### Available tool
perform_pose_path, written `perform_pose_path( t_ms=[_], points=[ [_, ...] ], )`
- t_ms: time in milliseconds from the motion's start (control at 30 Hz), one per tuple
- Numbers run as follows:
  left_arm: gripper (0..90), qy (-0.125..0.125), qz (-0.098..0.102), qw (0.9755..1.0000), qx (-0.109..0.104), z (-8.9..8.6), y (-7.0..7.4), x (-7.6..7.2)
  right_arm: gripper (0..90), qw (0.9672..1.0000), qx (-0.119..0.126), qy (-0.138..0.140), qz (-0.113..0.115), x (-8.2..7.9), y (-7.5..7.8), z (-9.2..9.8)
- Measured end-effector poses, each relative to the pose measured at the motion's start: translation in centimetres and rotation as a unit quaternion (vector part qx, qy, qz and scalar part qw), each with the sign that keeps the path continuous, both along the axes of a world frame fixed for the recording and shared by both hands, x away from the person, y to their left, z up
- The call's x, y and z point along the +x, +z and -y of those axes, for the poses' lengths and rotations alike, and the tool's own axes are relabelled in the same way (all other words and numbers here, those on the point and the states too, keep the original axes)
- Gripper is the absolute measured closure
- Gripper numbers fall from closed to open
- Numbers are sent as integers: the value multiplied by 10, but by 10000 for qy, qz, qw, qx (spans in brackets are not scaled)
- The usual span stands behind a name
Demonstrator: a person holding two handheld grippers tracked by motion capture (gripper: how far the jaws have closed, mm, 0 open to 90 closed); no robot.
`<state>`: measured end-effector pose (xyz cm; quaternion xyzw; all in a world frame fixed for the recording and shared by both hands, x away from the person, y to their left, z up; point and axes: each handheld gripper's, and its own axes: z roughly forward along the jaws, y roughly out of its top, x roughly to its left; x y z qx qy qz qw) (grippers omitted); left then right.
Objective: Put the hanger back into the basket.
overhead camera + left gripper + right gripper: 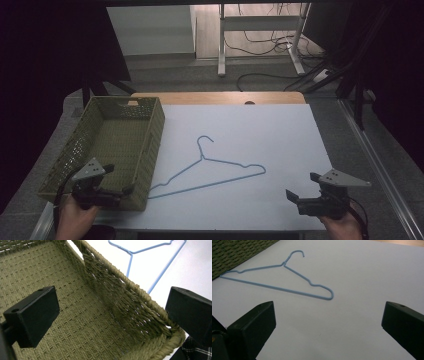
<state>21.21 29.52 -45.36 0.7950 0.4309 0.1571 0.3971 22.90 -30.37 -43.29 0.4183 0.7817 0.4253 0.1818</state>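
Note:
A light blue wire hanger [201,158] lies flat on the white sheet [270,130] in the middle of the table, with its hook pointing away from me. Its left end touches or nearly touches the woven olive basket [152,150], which stands at the left and has nothing inside. My left gripper [119,179] hovers open over the basket's near right corner; in the left gripper view its jaws [110,297] straddle the basket rim [130,283], with the hanger [129,265] beyond. My right gripper [302,185] is open at the table's near right. Its own view [329,312] looks at the hanger [284,264].
The sheet covers a wooden table [215,97], whose far edge shows. Beyond it are grey floor, a white desk frame [222,45] and cables. A corner of the basket [237,252] appears at the top left of the right gripper view.

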Motion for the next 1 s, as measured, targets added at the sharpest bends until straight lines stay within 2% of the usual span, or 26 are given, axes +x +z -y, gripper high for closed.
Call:
perform_pose_path(
  t_ms=[333, 533, 767, 867, 1000],
  points=[
    [0, -92, -18, 9999, -67, 3, -3, 1, 0, 9999, -102, 39, -50, 0, -2, -4],
    [1, -117, 68, 9999, -83, 2, -2, 0, 0, 9999, -73, 39, -95, 1, -2, -6],
    [1, -111, 76, 9996, -250, 1, 1, -1, 0, 9998, -149, 85, -77, 3, 0, -12],
    [1, -108, 148, 9996, -205, 3, 3, -2, 0, 9995, -245, 131, -126, 7, 2, -19],
    [2, -91, 150, 9997, -151, 3, 4, -2, 0, 9992, -261, 208, -198, 12, 2, -25]
  ],
)
